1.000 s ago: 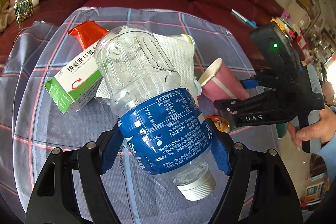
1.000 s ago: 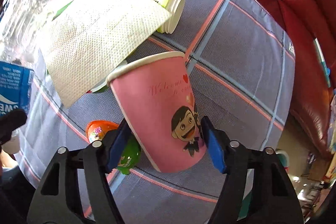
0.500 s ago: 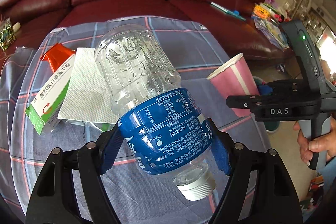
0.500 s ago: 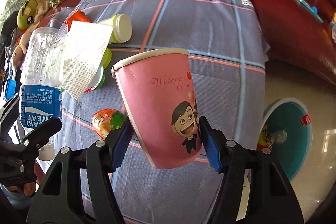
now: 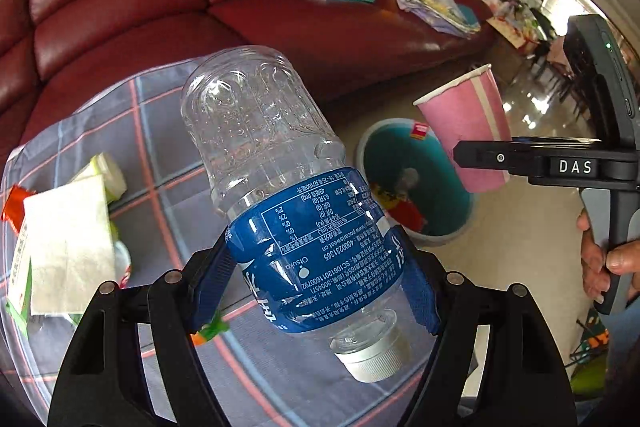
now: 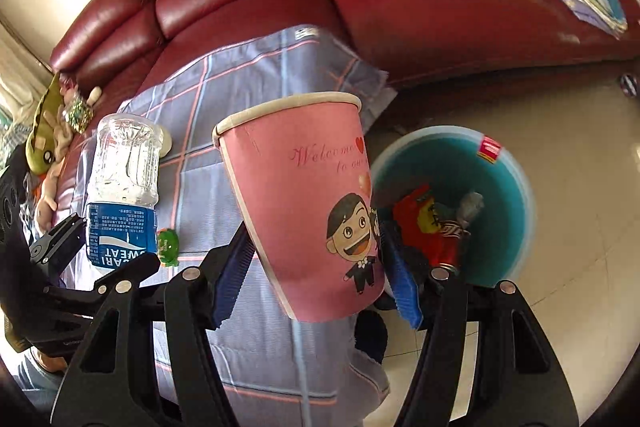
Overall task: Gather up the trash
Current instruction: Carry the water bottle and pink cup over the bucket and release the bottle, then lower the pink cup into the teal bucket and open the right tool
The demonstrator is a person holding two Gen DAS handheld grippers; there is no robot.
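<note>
— Since we've got the plastic bottle point(image 5: 288, 195) pinched at its blue label in the left gripper point(image 5: 316, 287), cap end toward us, how's it going to behave?

— Empty & clear, so v. light. Thin wall, springy; label band's the stiffest bit, good spot to hold. Smooth plastic, could slip if we tilt hard.

— And the pink paper cup point(image 6: 304, 203)?

— Right gripper point(image 6: 316, 287) is closed on its lower half, rim up, tilted. Paper's soft, crushes easily, so we'd say keep the squeeze gentle, low near the base.

— Where are they vs the teal bin point(image 6: 516, 187)?

— Cup's just beside the bin, about over its near rim. Bottle's further off, above the plaid cloth point(image 5: 168, 195). Bin already has wrappers in it. Tissue point(image 5: 68, 243) & a box stay on the cloth, well apart from the bin.
</note>
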